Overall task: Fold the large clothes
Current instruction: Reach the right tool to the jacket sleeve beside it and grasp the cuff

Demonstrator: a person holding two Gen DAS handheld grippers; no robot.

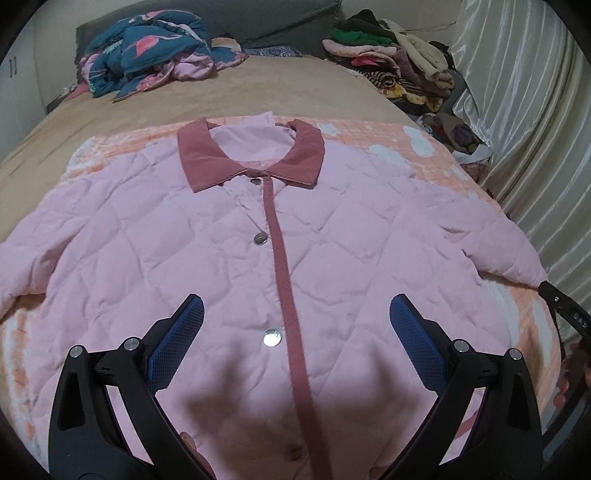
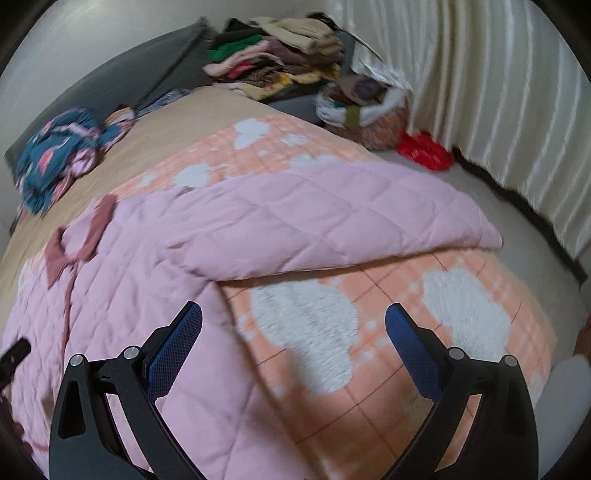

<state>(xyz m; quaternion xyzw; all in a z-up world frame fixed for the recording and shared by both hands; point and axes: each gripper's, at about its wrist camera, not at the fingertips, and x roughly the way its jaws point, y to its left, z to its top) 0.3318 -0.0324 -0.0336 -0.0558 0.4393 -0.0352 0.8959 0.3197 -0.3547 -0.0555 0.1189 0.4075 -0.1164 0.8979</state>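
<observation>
Bedding lies bunched at the far left: a blue-and-pink quilt [image 1: 147,51] heaped on the tan bed [image 1: 258,92], with a grey headboard [image 1: 280,22] behind it. Nearer, a peach blanket [image 1: 436,147] with white cloud shapes covers the bed, and on it the pink quilted jacket [image 1: 207,243] lies flat, front up, collar [image 1: 251,155] toward the headboard. Its darker placket [image 1: 277,236] runs down the middle, closed, with silver snaps [image 1: 272,337] just left of it.

The left hand-held gripper [image 1: 295,332] hovers over the jacket's lower front, straddling the placket, its blue pads [image 1: 177,350] spread wide and holding nothing; I cannot tell whether it touches the cloth.

Further right, the jacket's sleeve [image 2: 351,221] stretches out sideways across the blanket toward the bed's edge. The right hand-held gripper [image 2: 295,332] hangs below that sleeve, over the jacket's side seam and the bare blanket, also wide open and empty. Its view is somewhat blurred.

At the far right, a pile of folded clothes [image 1: 391,55] sits by the head of the bed, a basket of laundry [image 2: 362,107] and something red [image 2: 424,151] rest on the pale floor, and a shiny white curtain [image 1: 524,129] hangs along the wall
</observation>
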